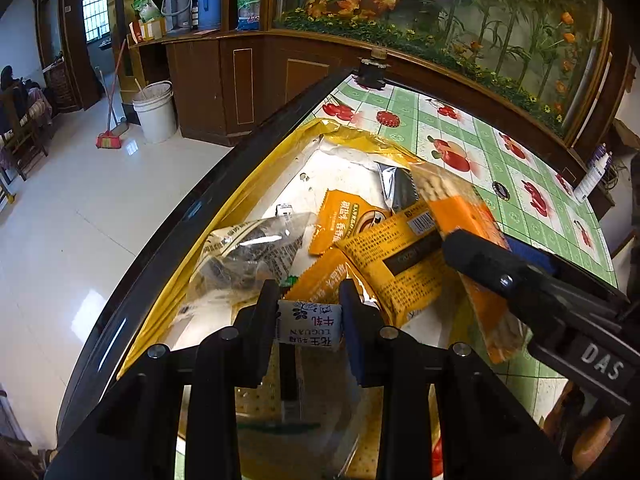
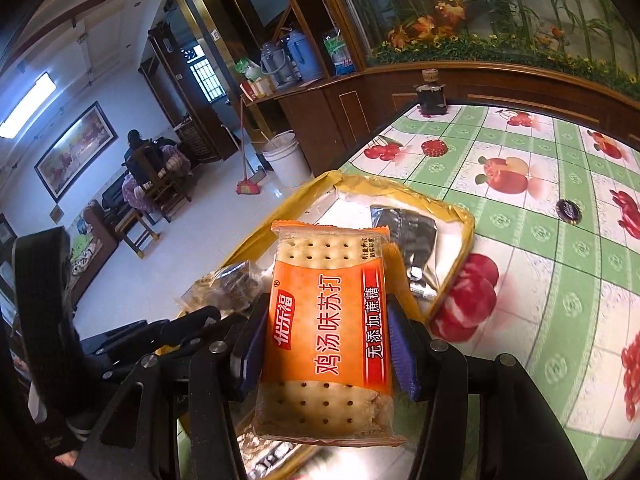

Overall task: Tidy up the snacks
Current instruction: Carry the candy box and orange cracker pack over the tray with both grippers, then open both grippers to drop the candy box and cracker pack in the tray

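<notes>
The left gripper [image 1: 309, 312] was clamped on a small white nougat candy with dark printed characters [image 1: 310, 323], its 2 fingers pressing the wrapper's ends above the near part of the shallow yellow-rimmed tray with a white floor [image 1: 256, 184]. The right gripper [image 2: 328, 344] squeezed an orange-and-clear soda cracker packet [image 2: 326, 340] by its long edges, holding it up over the tray's near right side; in the left wrist view that packet [image 1: 466, 210] hung over the other snacks. In the tray lay 3 orange foil sachets [image 1: 344, 216], a clear bag of dark dried pieces [image 1: 248, 252] to their left, and a silver foil pouch [image 1: 394, 184] at the far side. The tray rested on the green-and-white fruit-print tablecloth [image 2: 532, 216], at the table's left edge. A small dark jar [image 2: 431, 98] stood at the table's far corner.
</notes>
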`<action>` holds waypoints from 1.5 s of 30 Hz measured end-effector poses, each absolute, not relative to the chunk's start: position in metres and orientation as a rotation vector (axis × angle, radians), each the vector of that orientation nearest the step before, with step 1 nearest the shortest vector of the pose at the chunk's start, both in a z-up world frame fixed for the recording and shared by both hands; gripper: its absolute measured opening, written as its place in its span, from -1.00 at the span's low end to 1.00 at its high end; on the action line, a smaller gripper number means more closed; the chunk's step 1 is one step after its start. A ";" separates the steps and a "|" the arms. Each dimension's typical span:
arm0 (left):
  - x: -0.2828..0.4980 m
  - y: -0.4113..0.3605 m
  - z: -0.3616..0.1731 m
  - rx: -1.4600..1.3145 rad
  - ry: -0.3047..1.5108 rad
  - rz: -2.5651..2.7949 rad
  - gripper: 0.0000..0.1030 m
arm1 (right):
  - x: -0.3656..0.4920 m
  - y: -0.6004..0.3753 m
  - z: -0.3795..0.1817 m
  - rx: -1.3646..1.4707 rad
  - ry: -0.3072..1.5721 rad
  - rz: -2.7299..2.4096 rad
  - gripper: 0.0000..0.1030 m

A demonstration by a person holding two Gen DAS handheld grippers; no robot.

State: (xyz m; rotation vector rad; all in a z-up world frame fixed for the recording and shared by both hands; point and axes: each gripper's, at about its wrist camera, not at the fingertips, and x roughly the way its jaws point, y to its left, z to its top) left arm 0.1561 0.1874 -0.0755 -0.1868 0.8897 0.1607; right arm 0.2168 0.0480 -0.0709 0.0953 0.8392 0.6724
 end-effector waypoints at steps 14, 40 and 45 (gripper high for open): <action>0.166 0.186 -0.082 -0.168 0.913 0.159 -0.45 | 0.257 0.075 -0.086 0.059 0.853 0.668 0.06; 0.146 0.177 -0.076 -0.197 0.922 0.174 0.31 | 0.250 0.051 -0.074 0.099 0.815 0.647 0.46; 0.136 0.165 -0.066 -0.178 0.883 0.164 0.32 | 0.232 0.021 -0.063 0.123 0.780 0.618 0.48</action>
